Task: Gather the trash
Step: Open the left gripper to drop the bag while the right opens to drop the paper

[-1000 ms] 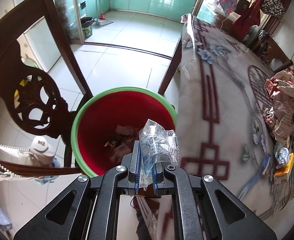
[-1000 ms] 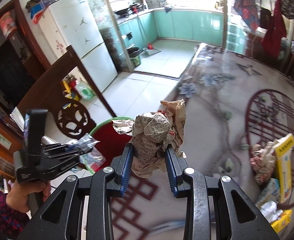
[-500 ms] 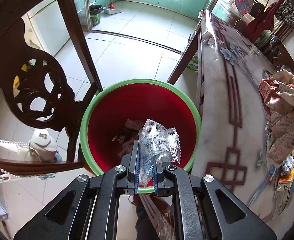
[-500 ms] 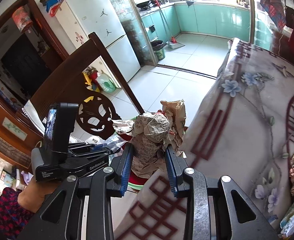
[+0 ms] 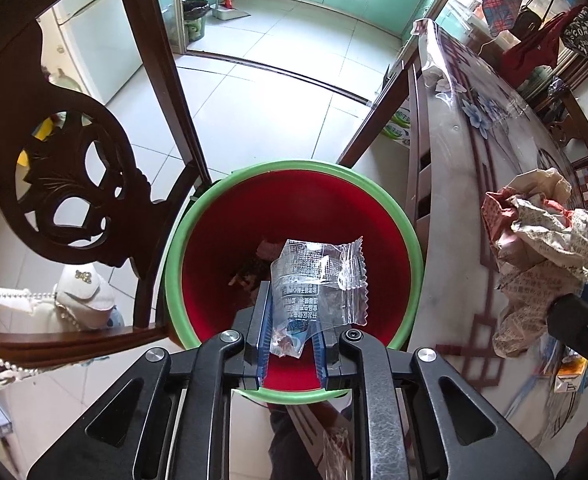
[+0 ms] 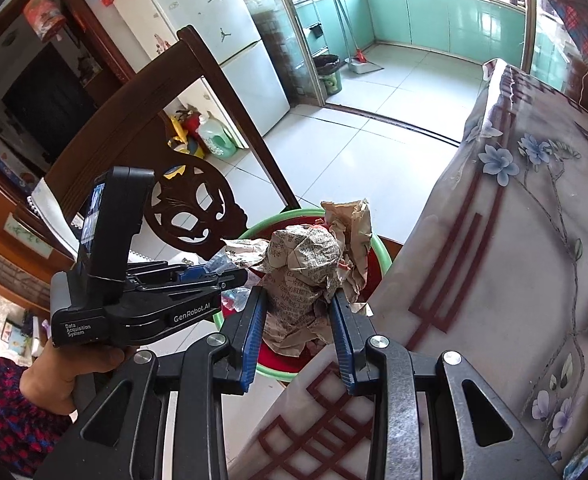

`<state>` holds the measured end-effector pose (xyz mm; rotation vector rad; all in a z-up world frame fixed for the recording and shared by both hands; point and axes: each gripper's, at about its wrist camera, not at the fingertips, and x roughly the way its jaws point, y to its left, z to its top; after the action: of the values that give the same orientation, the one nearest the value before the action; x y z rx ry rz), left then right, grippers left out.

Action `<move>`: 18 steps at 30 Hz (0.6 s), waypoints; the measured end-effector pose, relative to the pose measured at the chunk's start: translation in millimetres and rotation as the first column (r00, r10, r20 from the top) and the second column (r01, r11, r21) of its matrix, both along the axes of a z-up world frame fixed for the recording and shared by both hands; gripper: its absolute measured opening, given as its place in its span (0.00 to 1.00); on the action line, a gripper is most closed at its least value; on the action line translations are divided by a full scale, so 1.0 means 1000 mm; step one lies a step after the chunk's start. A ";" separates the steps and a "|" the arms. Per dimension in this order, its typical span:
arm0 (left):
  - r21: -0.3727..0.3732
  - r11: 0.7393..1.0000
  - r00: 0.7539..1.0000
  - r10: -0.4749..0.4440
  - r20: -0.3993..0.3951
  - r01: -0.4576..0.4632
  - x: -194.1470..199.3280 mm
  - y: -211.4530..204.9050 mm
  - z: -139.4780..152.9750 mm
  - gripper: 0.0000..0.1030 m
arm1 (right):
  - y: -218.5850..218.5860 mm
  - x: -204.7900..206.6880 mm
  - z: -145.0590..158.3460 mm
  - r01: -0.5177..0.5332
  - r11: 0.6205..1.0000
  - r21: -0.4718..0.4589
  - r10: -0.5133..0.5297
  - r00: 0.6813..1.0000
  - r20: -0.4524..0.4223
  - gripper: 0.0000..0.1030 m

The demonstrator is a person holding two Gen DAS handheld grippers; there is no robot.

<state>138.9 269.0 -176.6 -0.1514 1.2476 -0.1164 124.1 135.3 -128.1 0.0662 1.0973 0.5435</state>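
Over the red bin (image 5: 294, 216) beside the table (image 6: 494, 280), we are at the drop: our left tongs (image 5: 291, 344) have just been opening, jaws apart, the clear printed wrapper (image 5: 318, 280) loose between them. Our right tongs (image 6: 298, 320) clamp a crumpled newspaper wad (image 6: 310, 264), which goes in next.
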 end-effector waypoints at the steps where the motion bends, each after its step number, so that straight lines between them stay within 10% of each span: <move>1: 0.003 1.000 1.000 -0.001 0.000 0.001 0.001 0.000 0.000 0.16 | 0.001 0.002 -0.001 -0.001 1.000 -0.001 0.001 1.000 0.000 0.29; 12: 0.010 1.000 1.000 0.015 0.015 -0.015 0.006 0.007 0.002 0.22 | 0.010 0.003 0.002 -0.016 1.000 0.002 0.016 1.000 0.024 0.30; 18: 0.018 0.999 0.999 0.034 0.034 -0.034 0.004 0.011 0.006 0.42 | 0.012 0.002 0.007 -0.013 1.000 -0.006 0.013 0.998 0.060 0.30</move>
<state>142.8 280.0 -170.9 -0.1537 1.2120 -0.0776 126.5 147.5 -121.3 0.0380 1.0411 0.5508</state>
